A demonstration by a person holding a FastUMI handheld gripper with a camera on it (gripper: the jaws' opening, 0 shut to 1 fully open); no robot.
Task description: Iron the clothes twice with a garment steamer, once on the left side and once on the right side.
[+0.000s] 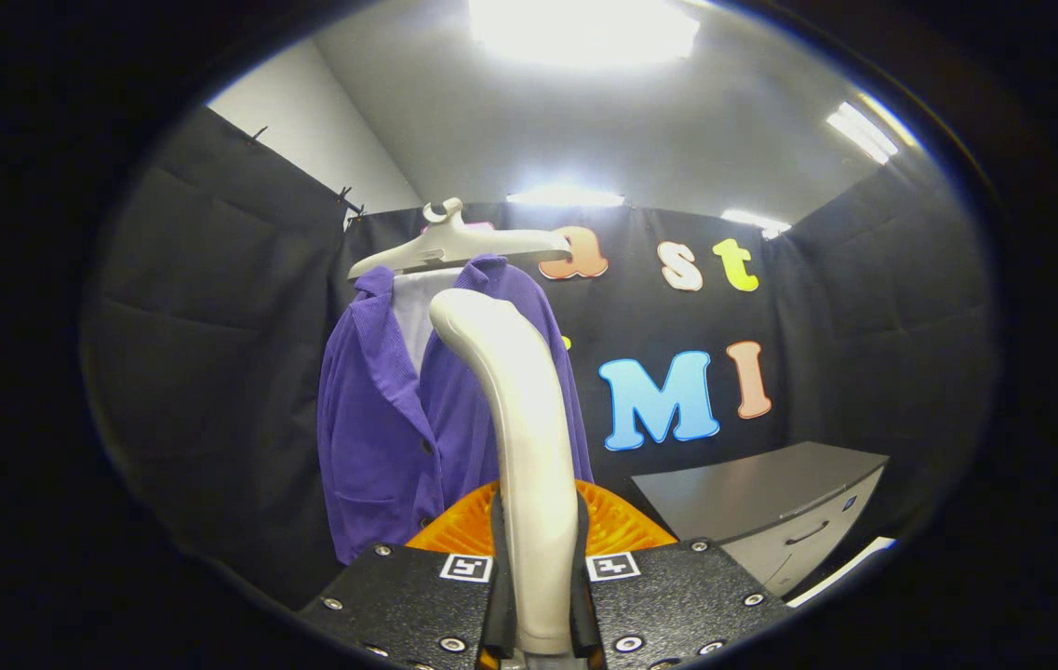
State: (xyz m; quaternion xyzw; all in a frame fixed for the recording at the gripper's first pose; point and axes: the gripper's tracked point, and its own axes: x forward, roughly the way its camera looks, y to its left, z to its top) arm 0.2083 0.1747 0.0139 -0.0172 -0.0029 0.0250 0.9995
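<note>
The garment steamer [515, 409] stood upright in the gripper [538, 596], both fingers clamped on its handle, its long axis rising and bending toward the purple jacket [398, 419]. The jacket hung beyond the fingers and a little left of them on a pale hanger [454, 247] — apart from the steamer head, as far as could be judged. A grey cabinet [761, 493] sat to the right — open room lay between.

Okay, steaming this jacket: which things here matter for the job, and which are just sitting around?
For the job:
- garment steamer, clamped between the tool fingers
- purple jacket, beyond the fingers
- hanger holding it

Just there:
- grey cabinet, beside the jacket
- ceiling lights
</note>
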